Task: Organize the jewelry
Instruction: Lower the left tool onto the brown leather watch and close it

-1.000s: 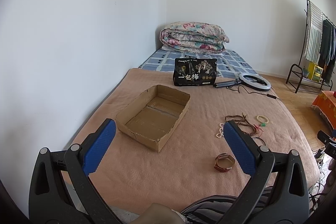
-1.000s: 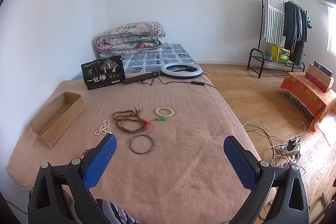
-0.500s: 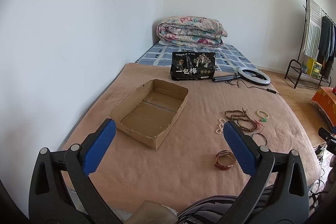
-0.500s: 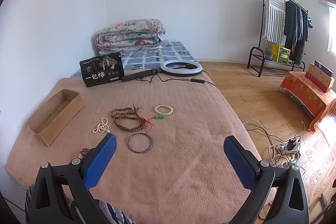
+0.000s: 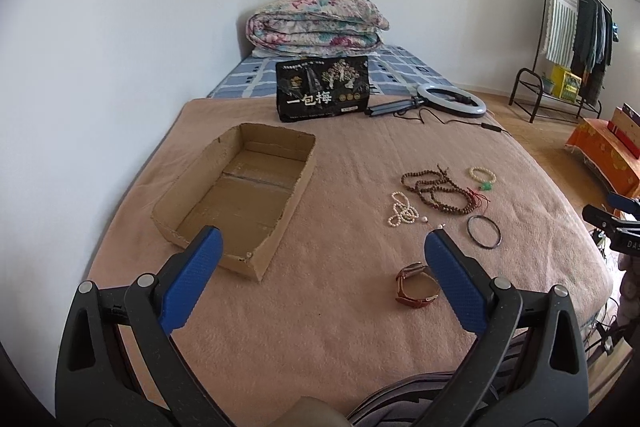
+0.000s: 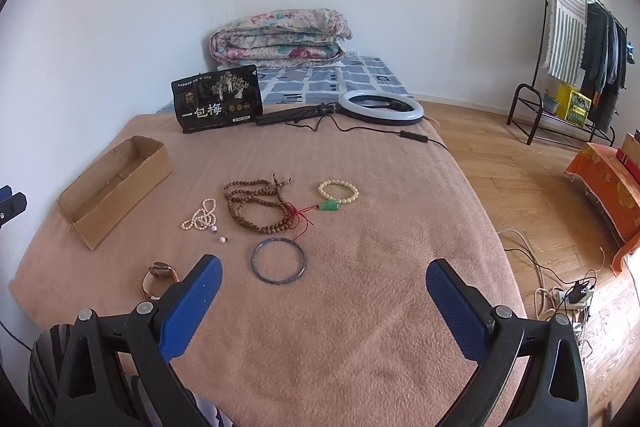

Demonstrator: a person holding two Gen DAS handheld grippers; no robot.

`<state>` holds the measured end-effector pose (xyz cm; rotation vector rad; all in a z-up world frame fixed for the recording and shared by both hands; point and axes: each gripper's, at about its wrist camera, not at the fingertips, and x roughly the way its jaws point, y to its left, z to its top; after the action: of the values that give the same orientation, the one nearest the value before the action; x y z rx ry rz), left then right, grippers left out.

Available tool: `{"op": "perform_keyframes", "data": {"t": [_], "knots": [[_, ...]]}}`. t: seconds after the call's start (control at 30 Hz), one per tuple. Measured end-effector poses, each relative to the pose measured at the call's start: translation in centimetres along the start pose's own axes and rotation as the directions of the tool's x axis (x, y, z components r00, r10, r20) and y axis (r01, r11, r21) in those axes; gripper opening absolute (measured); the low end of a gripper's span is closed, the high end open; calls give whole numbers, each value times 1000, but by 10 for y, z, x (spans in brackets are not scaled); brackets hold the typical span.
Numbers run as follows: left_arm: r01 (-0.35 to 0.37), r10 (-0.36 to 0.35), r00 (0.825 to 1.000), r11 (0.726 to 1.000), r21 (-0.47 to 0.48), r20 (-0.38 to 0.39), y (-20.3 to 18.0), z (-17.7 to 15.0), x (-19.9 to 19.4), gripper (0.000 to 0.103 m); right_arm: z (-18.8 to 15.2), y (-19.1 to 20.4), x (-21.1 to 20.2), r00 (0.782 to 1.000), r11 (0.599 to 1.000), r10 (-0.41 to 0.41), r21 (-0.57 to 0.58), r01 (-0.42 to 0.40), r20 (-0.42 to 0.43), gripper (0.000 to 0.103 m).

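An open cardboard box (image 5: 240,195) (image 6: 116,187) lies empty on the brown blanket at the left. To its right lie a brown bead necklace (image 5: 440,193) (image 6: 260,207), a small pearl string (image 5: 402,213) (image 6: 200,217), a cream bead bracelet with a green charm (image 5: 483,177) (image 6: 338,193), a dark bangle (image 5: 484,231) (image 6: 279,262) and a brown leather watch (image 5: 416,285) (image 6: 160,277). My left gripper (image 5: 320,259) is open and empty, above the blanket's near edge. My right gripper (image 6: 322,291) is open and empty, near the bangle.
A black snack bag (image 5: 322,89) (image 6: 218,99) stands behind the box. A ring light on a folded stand (image 6: 380,107) lies with its cable at the back. A folded quilt (image 5: 316,27) sits against the wall. A clothes rack (image 6: 576,39) and an orange-covered stand (image 6: 608,187) are on the floor right.
Both grippers have moved forward over the blanket and turned slightly, so the jewelry and box look nearer. Both stay open. Nothing on the blanket has moved.
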<state>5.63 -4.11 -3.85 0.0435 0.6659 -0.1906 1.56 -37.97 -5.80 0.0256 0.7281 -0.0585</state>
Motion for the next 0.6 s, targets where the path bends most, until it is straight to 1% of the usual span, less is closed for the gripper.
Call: {"op": "perform_keyframes", "data": {"t": [0.03,0.07,0.13,0.17,0.23,0.3,0.33,0.4,0.5,0.6], "knots": [[23,-23,1000,1000,17,-12,-3,0,5,95,0,-1,7,1000,1000,10,3,-10,-15,103],[41,-40,999,999,35,-24,-7,-1,10,94,0,-2,14,999,1000,24,6,-23,-29,103],[66,-62,997,996,68,-47,-14,-2,20,85,-1,-2,28,998,999,47,6,-47,-52,103],[82,-77,995,993,86,-65,-17,-3,26,83,-2,-1,35,996,998,56,-3,-56,-63,103],[122,-112,989,987,103,-98,-21,-3,39,75,-3,3,49,995,998,55,-31,-57,-82,103],[178,-165,976,980,88,-144,-22,-3,53,71,-4,6,60,994,997,51,-52,-57,-100,103],[190,-175,971,978,81,-164,-22,-3,60,66,-5,7,66,993,997,53,-55,-59,-108,103],[208,-189,963,974,90,-191,-25,-3,73,62,-5,7,75,991,997,61,-47,-68,-123,103],[249,-219,950,962,116,-223,-34,-7,87,60,-4,7,90,986,995,89,-25,-94,-142,103],[304,-268,925,947,101,-271,-40,-11,103,58,-6,11,107,983,995,75,-47,-83,-167,103]]}}
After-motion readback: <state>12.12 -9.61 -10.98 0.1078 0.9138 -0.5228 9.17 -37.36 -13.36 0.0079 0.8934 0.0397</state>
